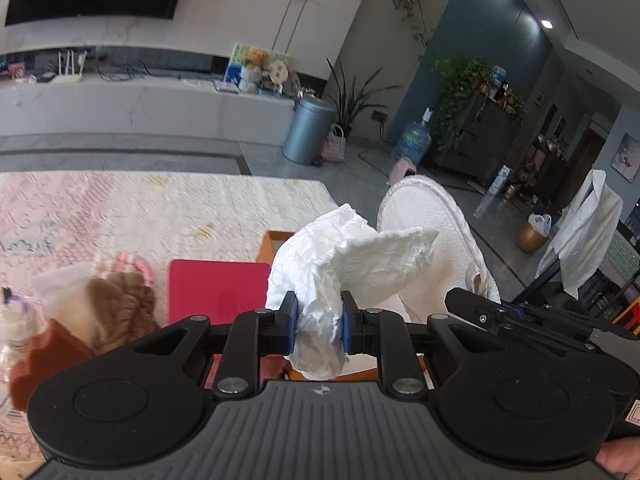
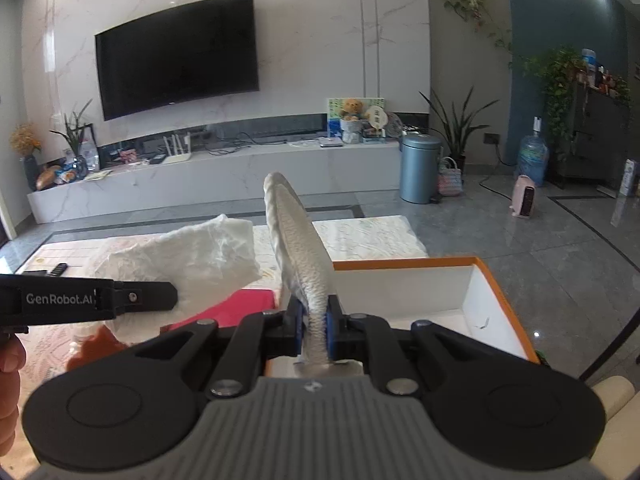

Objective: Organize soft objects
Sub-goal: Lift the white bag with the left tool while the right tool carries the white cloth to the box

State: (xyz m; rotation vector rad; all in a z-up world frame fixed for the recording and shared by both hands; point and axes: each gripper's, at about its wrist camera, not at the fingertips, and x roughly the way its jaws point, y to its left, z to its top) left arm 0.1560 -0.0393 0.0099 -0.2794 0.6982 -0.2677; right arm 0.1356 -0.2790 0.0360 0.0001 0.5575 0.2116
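1. At the lower centre of the left wrist frame, the left gripper (image 1: 319, 326) was clamped on a crumpled white tissue-like wad (image 1: 344, 256), blue pads pressing both sides while the loose end fanned up and to the right
2. Behind that wad, right of centre, stood a white terry-cloth slipper (image 1: 432, 232), and the right gripper's black body entered from the right edge
3. At the lower centre of the right wrist frame, the right gripper (image 2: 316, 330) was closed on the slipper's heel end, the slipper (image 2: 298, 240) rising edge-on toward mid-frame
4. Below and to the right lay an orange-rimmed white box (image 2: 472, 280)
5. At the left, a red flat mat (image 1: 218, 292) and a brown knitted item (image 1: 120, 300) rested on a pale patterned table cover (image 1: 160, 208)
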